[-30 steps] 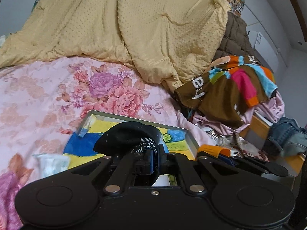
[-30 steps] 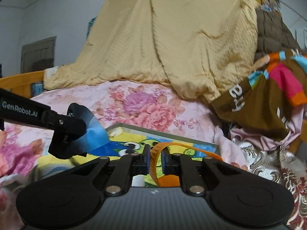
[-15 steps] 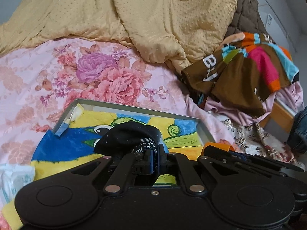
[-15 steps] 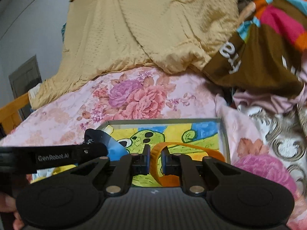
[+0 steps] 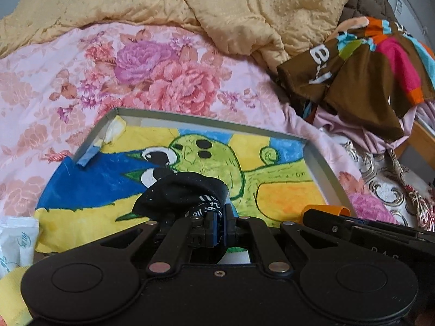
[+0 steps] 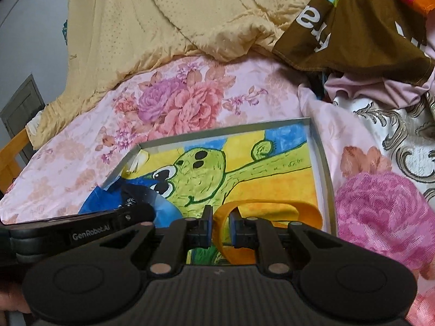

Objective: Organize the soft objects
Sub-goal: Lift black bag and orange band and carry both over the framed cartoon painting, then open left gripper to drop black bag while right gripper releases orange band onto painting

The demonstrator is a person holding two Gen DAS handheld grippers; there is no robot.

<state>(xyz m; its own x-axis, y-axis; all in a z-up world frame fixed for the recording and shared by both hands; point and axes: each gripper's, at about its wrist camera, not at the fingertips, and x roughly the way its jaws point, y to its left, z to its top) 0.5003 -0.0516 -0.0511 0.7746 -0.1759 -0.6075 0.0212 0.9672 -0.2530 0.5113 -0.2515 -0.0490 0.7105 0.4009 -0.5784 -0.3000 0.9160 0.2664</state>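
Note:
A shallow grey tray (image 5: 187, 116) lined with a green cartoon drawing lies on the flowered bedsheet; it also shows in the right wrist view (image 6: 323, 168). My left gripper (image 5: 221, 224) is shut on a black cloth with white print (image 5: 185, 193), held just over the tray's near part. My right gripper (image 6: 220, 226) holds an orange band (image 6: 272, 207) between its fingers, with the jaws slightly parted, over the tray's near right side. The orange band's end shows in the left wrist view (image 5: 323, 210). The left gripper's body (image 6: 81, 233) lies left of the right one.
A yellow quilt (image 5: 190, 2) is heaped behind the tray. A brown multicoloured garment (image 5: 361, 70) lies at the right on pink cloth. A white tissue pack (image 5: 16, 241) sits left of the tray. A wooden bed frame (image 6: 11, 157) shows at the left.
Both grippers have moved forward and down over the tray with their items. The right gripper's jaws have parted a little around the orange band.

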